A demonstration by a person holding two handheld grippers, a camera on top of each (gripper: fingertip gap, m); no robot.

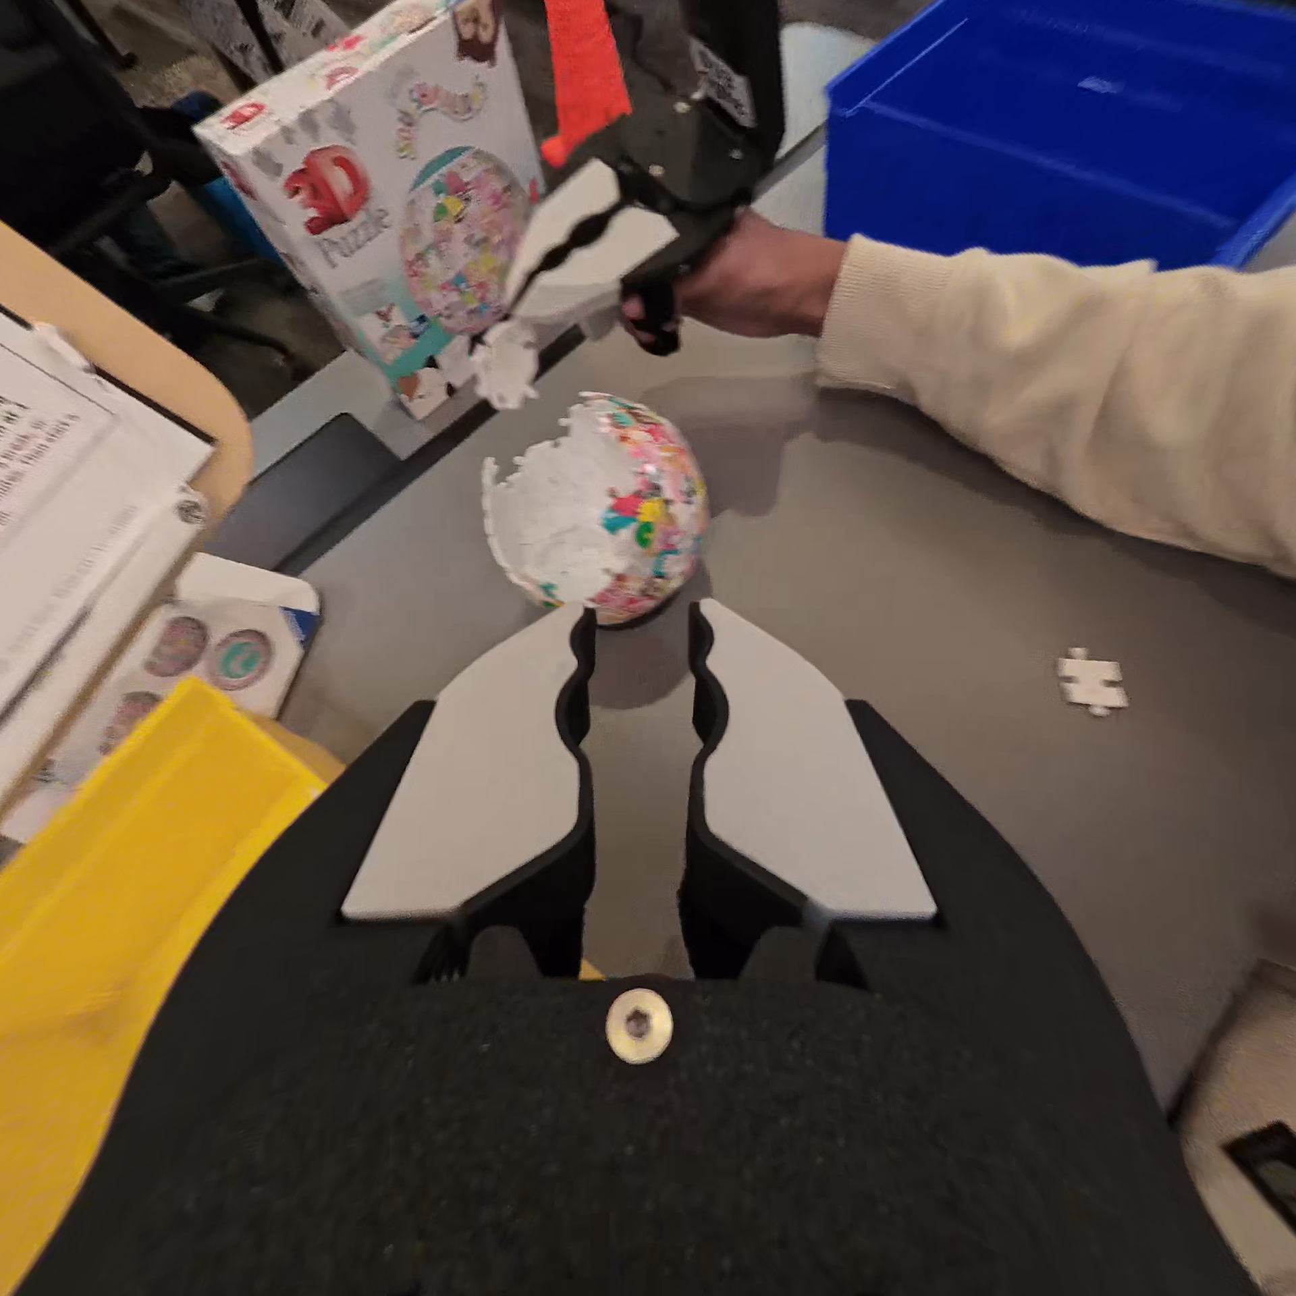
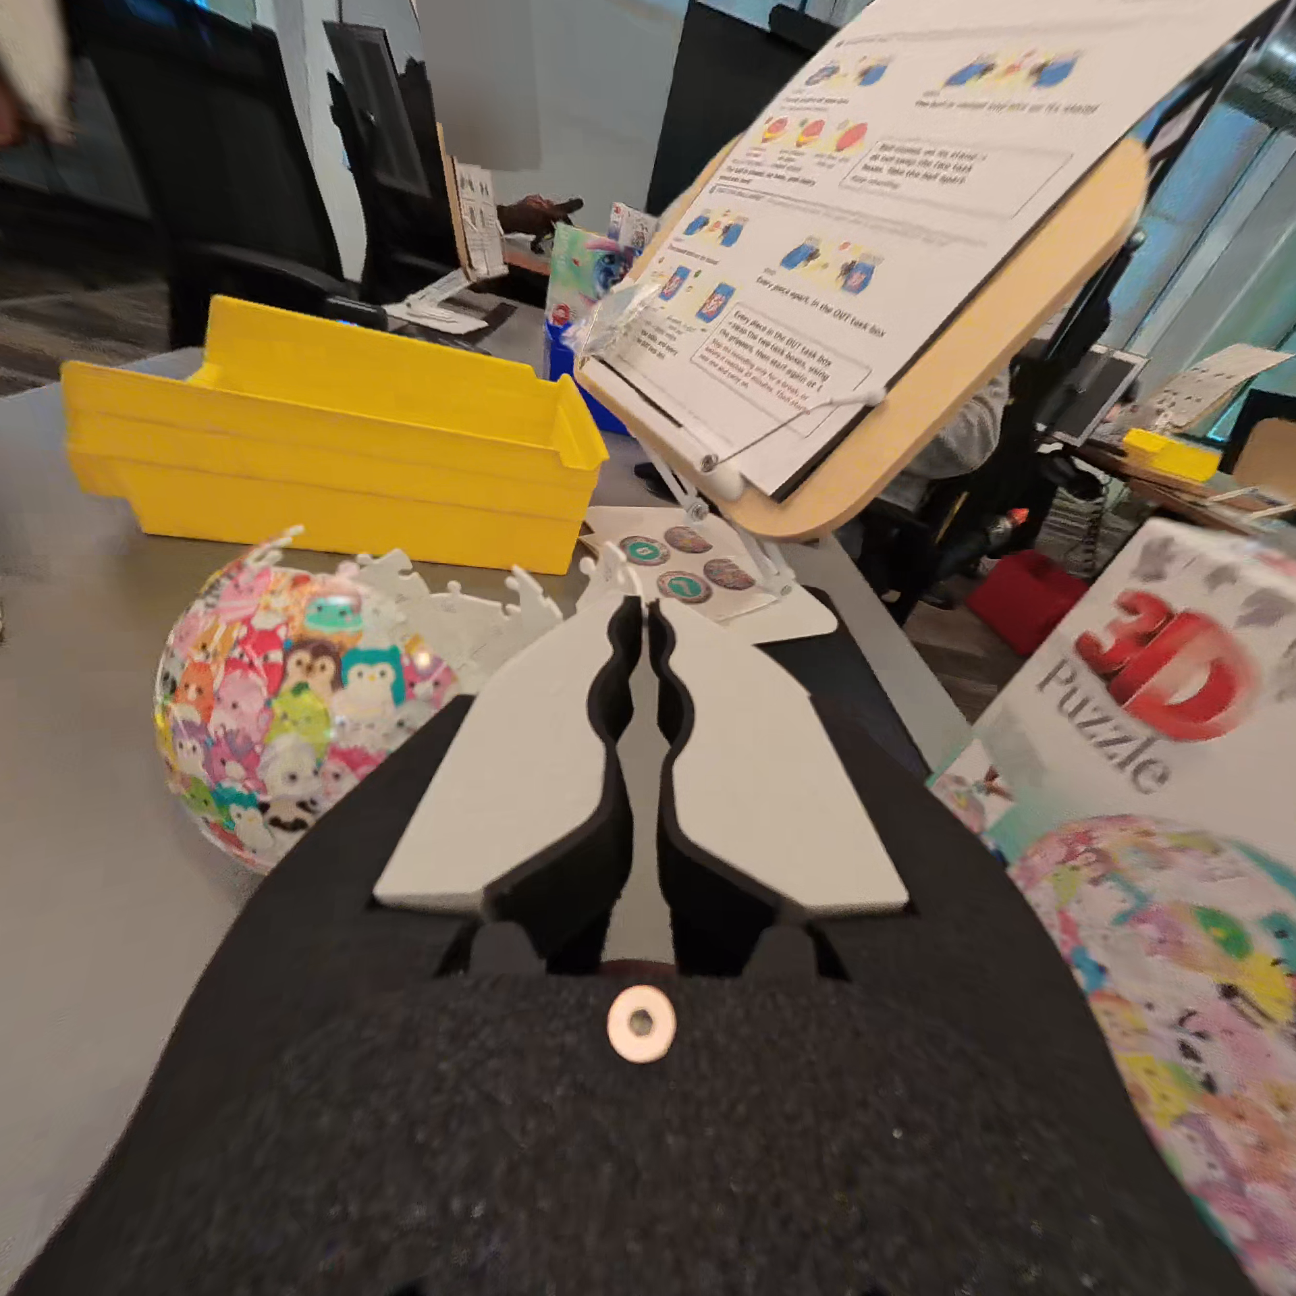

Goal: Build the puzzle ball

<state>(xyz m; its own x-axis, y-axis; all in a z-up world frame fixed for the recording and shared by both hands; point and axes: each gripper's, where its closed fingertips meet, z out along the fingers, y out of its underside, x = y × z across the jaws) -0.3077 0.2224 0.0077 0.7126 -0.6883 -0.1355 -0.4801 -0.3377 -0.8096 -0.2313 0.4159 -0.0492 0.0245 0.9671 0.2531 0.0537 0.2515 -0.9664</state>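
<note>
The partly built puzzle ball (image 1: 631,505) sits on the grey table (image 1: 912,561), its white inside open to the upper left. My left gripper (image 1: 642,616) is open and empty, its tips just short of the ball's near side. My right gripper (image 1: 517,314) is shut on a white puzzle piece (image 1: 506,368) and holds it just above the ball's open rim. In the right wrist view the right gripper (image 2: 645,611) is shut, the piece (image 2: 611,571) peeks out at its tips, and the ball (image 2: 280,701) lies to the lower left.
One loose white piece (image 1: 1092,680) lies on the table at the right. The puzzle box (image 1: 393,210) stands behind the ball. A blue bin (image 1: 1052,119) is at the back right, a yellow bin (image 1: 140,841) at the near left. A tilted instruction stand (image 2: 912,280) and a card of discs (image 2: 673,561) stand beyond. The tips of one gripper are about 20 centimetres away from the tips of the other.
</note>
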